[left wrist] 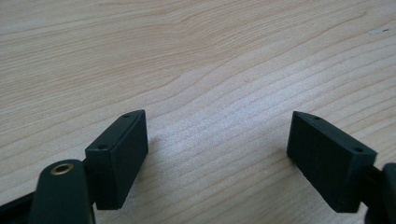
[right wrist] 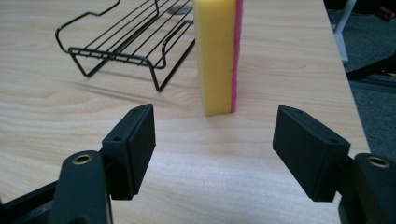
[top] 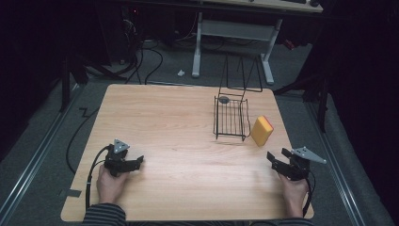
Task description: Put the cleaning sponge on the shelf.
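Standing on end right of centre in the high view, the sponge (top: 262, 130) sits just beside the wire rack (top: 230, 117), ahead of the right gripper (top: 278, 158), the nearer one. Both grippers' jaws gape empty. The right gripper view reveals its pink face (right wrist: 236, 56); the left gripper (top: 134, 162) faces bare worktop (left wrist: 196, 60).

A sponge (top: 262, 130) stands on edge on the table (top: 179, 127), just right of a wire rack (top: 231, 117). The left gripper (top: 136, 162) and right gripper (top: 277, 156) sit near the table's front corners.
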Demonstrator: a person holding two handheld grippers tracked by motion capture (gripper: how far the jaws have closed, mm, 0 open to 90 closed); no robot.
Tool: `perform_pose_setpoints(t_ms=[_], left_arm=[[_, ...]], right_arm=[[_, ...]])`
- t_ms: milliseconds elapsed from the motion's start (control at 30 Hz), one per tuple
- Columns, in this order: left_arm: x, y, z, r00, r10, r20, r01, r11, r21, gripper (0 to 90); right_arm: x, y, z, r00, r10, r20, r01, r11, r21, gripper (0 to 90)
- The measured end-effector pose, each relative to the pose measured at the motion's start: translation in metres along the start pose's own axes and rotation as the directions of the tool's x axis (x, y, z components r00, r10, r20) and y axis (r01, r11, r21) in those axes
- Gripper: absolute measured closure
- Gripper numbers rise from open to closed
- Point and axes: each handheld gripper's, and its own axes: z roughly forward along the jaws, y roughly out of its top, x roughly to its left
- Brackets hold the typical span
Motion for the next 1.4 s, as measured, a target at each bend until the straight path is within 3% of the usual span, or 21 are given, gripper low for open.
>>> perform_pose_setpoints(t_ms=[467, 700, 867, 1133, 1400], left_arm=[[0.000, 0.000, 0.000, 1.0000, 0.000, 0.000, 0.000, 1.0000, 0.000, 21.0], [0.000, 0.000, 0.000, 1.0000, 0.001, 0.001, -0.001, 1.0000, 0.000, 21.0], [0.000, 0.000, 0.000, 1.0000, 0.001, 0.004, -0.001, 1.0000, 0.001, 20.9], [0.000, 0.000, 0.000, 1.0000, 0.002, 0.004, -0.002, 1.0000, 0.001, 20.8], [0.000, 0.000, 0.000, 0.9999, 0.007, 0.009, -0.007, 1.0000, -0.002, 20.7]], right_arm=[[-0.010, 0.021, 0.007, 0.9994, 0.035, 0.000, -0.035, 0.999, -0.032, 29.2], [-0.010, 0.035, 0.016, 0.9999, 0.013, 0.008, -0.012, 0.999, -0.037, 29.6], [-0.008, 0.046, 0.020, 0.9997, 0.022, 0.000, -0.022, 0.998, -0.056, 29.5], [-0.006, 0.060, 0.037, 0.9997, 0.022, -0.007, -0.022, 0.998, -0.057, 29.4], [-0.008, 0.059, 0.053, 0.9990, 0.040, -0.018, -0.041, 0.998, -0.044, 30.2]])
